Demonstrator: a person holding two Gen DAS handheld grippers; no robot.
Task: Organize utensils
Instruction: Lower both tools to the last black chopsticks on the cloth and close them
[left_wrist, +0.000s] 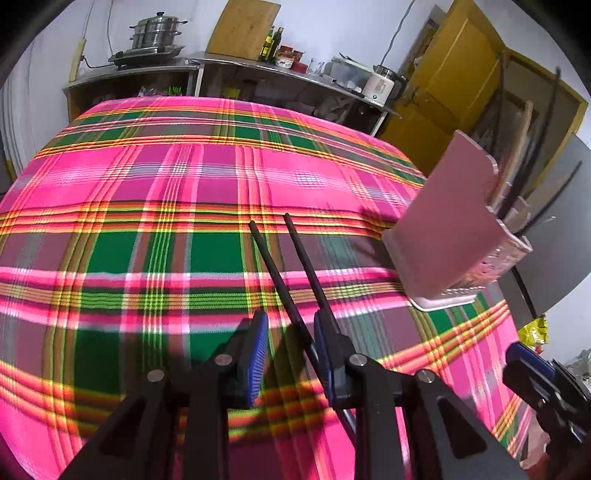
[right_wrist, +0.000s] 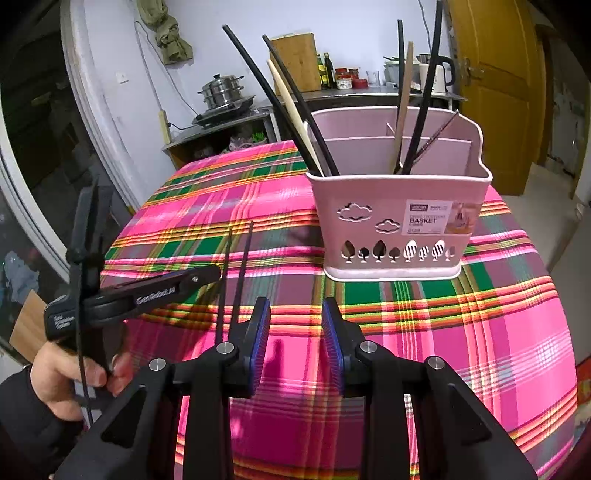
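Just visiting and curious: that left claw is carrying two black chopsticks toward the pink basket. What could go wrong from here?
The left gripper holds the two black chopsticks splayed apart, so one may slip or twist loose. The pink basket already bristles with leaning chopsticks, which the new pair might strike. The light basket could also tip if nudged.

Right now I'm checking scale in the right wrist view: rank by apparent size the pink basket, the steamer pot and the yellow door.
1. Yellow door, though cut off by the frame.
2. Pink basket, inflated by nearness to the camera.
3. Steamer pot, far back and clearly smallest.
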